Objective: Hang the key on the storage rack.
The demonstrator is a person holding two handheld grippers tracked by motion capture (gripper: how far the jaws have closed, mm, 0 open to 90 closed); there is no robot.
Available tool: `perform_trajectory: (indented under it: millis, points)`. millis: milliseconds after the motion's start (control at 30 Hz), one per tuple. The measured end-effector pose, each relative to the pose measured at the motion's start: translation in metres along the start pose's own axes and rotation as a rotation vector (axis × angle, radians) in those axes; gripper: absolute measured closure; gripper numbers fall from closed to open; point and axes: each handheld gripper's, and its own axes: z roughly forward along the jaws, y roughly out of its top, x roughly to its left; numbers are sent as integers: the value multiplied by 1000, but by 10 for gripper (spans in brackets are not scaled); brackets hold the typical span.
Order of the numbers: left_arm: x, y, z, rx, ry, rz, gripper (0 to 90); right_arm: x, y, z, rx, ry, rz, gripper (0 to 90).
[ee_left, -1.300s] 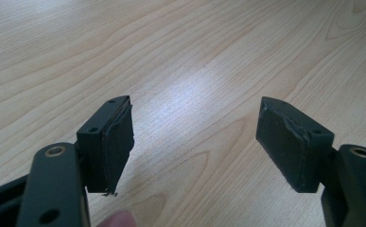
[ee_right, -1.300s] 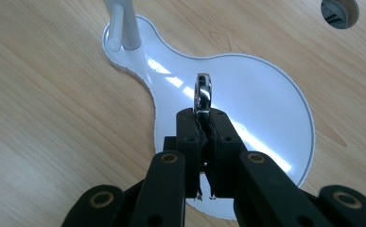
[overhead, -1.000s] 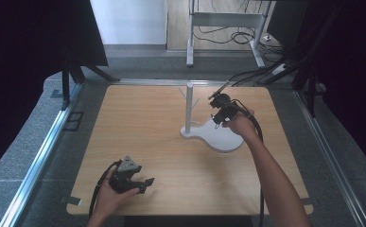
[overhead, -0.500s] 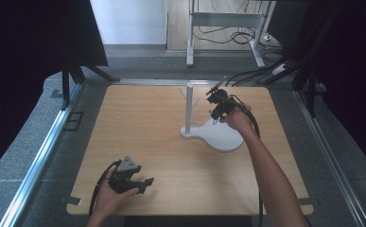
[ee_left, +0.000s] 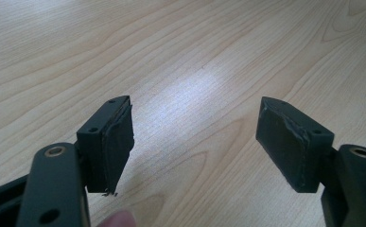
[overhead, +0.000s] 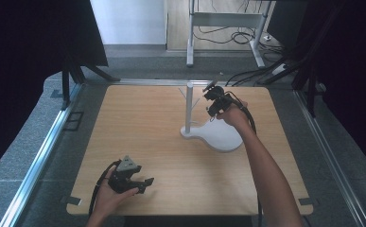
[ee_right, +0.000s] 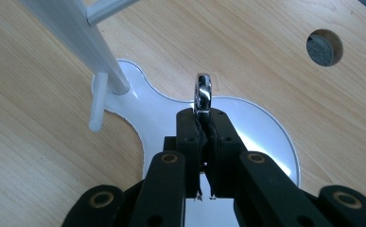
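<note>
Tabletop of pale wood: at its near left edge, your left tool rests low in your left hand, jaws spread wide with nothing between them. The left gripper view shows both black pads apart over bare wood grain, and a fingertip at the bottom edge.

Farther back and to the right, your right forearm reaches across to the white stand, whose flat base lies on the tabletop with a slim upright post rising from its left end. Your right tool hangs above the base, just right of the post near its top. Its jaws are clamped tight on a small shiny metal ring, held edge-on, which juts out past the tips over the white base. Short white pegs branch from the post; the ring is apart from them.
</note>
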Motion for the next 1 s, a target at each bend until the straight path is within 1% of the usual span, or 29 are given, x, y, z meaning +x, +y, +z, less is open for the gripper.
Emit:
perform_trajectory:
  millis: [33,133,233,667,800,867,1000]
  points:
    - [0,0,0,1,1,3,287,0,2,0,3,-4,-7,843]
    - [0,0,1,1,1,5,287,-2,5,-1,-5,-1,-3,843]
    - [0,0,0,-4,0,3,287,-2,7,-2,-1,-4,-4,843]
    - [0,0,-1,-5,-2,2,287,-3,12,-1,-8,-8,1,842]
    - [0,0,-1,-6,-3,0,287,-4,14,-2,-5,-15,-6,842]
    - [0,0,-1,-5,-2,1,287,-4,18,-2,-13,-16,-6,842]
    - [0,0,-1,-6,-2,0,287,-3,23,-1,-13,-19,-8,842]
